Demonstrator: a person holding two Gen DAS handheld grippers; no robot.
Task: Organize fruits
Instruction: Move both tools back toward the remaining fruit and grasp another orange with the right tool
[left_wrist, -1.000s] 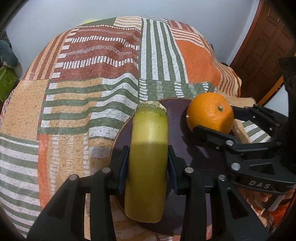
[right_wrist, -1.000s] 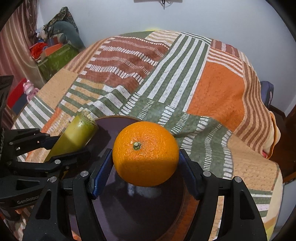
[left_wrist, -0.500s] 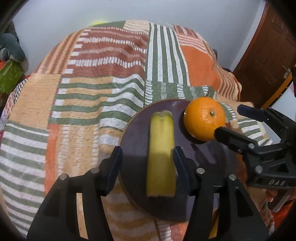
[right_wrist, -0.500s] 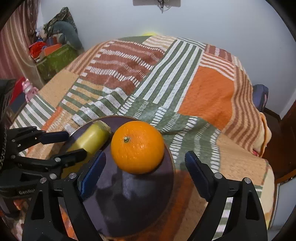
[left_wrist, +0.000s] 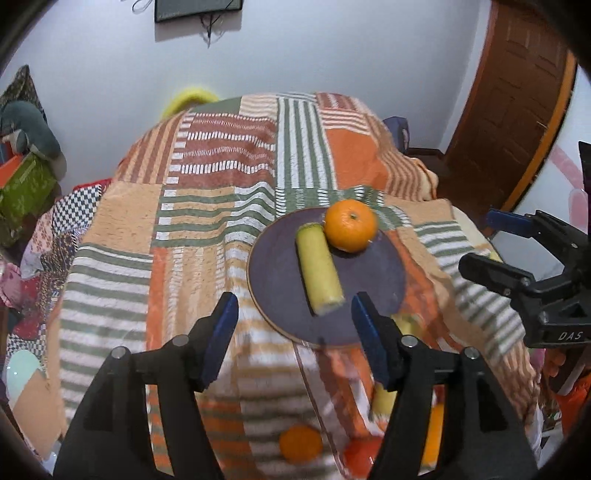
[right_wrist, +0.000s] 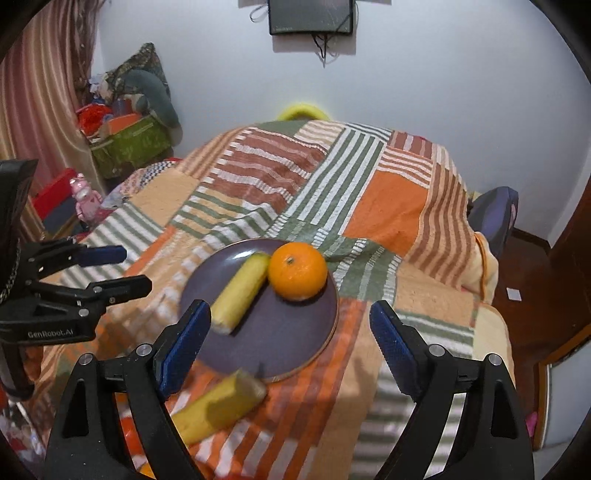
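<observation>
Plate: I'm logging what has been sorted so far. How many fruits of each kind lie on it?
On the plate:
Orange: 1
Yellow fruit: 1
Total: 2

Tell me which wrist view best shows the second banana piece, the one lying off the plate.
The right wrist view: the banana piece lies on the cloth just before the plate, mostly unobstructed. In the left wrist view it is blurred and largely hidden behind a finger.
</observation>
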